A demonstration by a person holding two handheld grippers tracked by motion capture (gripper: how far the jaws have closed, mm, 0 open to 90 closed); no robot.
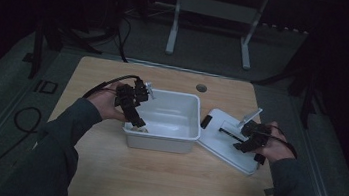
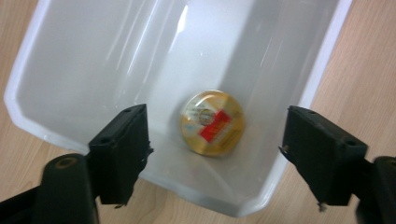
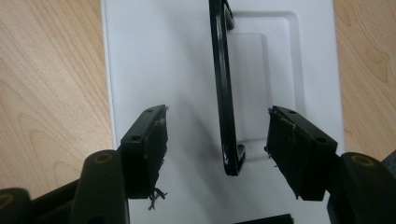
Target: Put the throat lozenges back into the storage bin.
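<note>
Left gripper (image 2: 215, 140) released, jaws spread over the white bin (image 2: 322, 70) — gold tin (image 2: 213, 122) lying inside. Right gripper (image 3: 217, 140) released, straddling the lid (image 3: 140, 56) handle (image 3: 222, 88) near the tabletop's right edge.

The high view looks forward and down over the whole desk (image 1: 162, 177) from above the person's side, while the left gripper view peers close between its jaws into the tub (image 2: 327, 60) (image 1: 159, 144) and the right gripper view close onto the lid (image 3: 154, 56) (image 1: 217, 143), both also seen from above.
</note>
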